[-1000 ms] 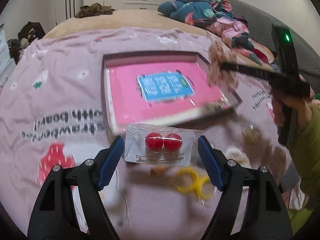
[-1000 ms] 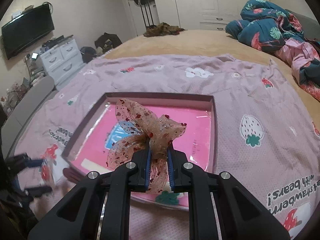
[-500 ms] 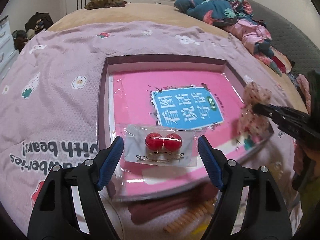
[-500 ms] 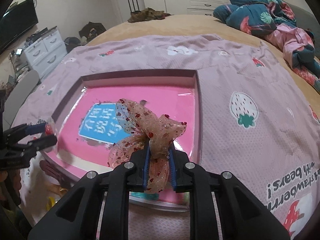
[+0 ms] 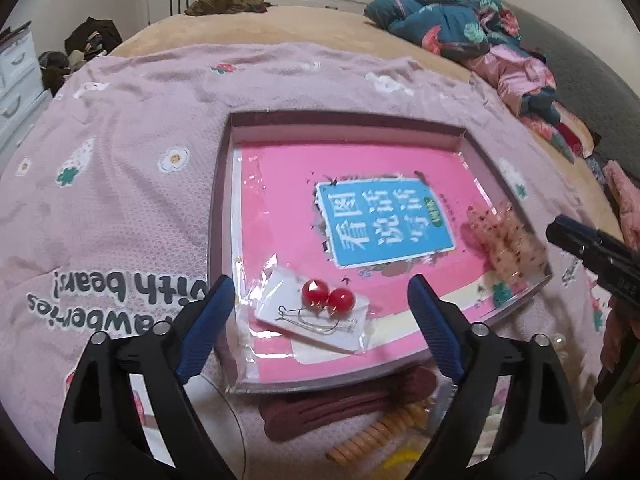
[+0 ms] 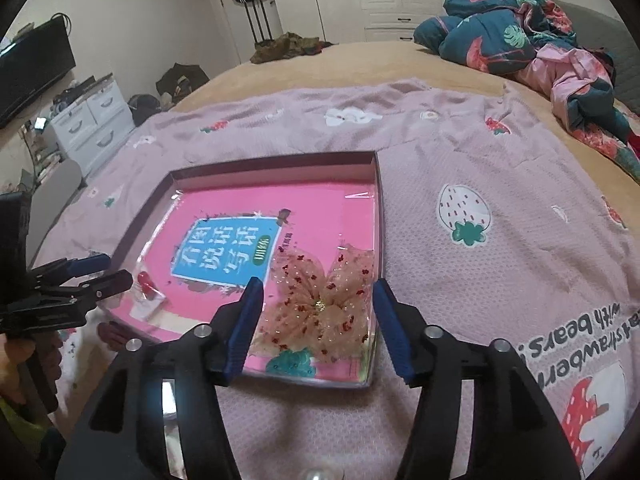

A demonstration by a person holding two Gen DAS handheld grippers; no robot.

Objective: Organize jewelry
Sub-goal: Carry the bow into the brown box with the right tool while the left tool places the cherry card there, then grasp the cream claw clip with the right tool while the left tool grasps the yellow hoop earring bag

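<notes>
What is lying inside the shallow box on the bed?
Inside the box lie a pink book, a packet of red earrings and a sheer bow, both resting on the book. The box floor under the book is hidden.

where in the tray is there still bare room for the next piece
The far half of the tray, between its back wall and the blue label, is bare pink. The near corners are taken: the earring packet on one side, the bow on the other. The bed in front of the tray is crowded by a dark hair claw.
</notes>
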